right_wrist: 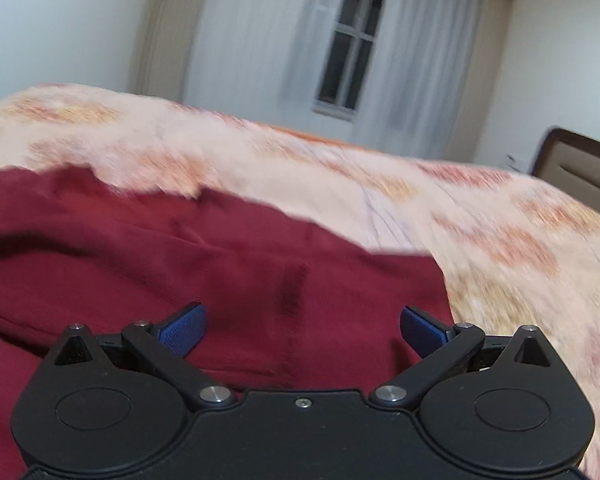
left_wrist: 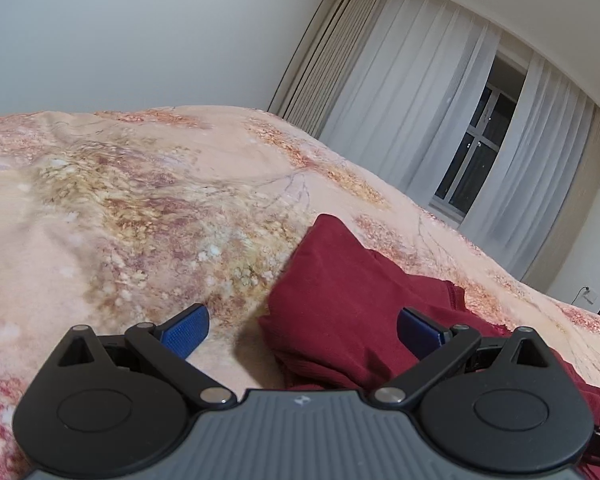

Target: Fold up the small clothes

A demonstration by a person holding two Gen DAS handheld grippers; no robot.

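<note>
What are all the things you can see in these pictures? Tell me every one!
garment: one, dark red, lying rumpled on the bed, right in front of both grippers
bedspread: one, peach with red and yellow flower patches, covering the bed under the garment
curtains: white sheer ones with beige ones at the sides, hanging along the far wall
window: one, dark outside, white frame, showing between the curtains
headboard: one, brown and beige, at the right edge of the right wrist view
wall socket: one, white, low on the far wall
left gripper: one, black with blue pads, open, over the garment's edge
right gripper: one, black with blue pads, open, over the garment
</note>
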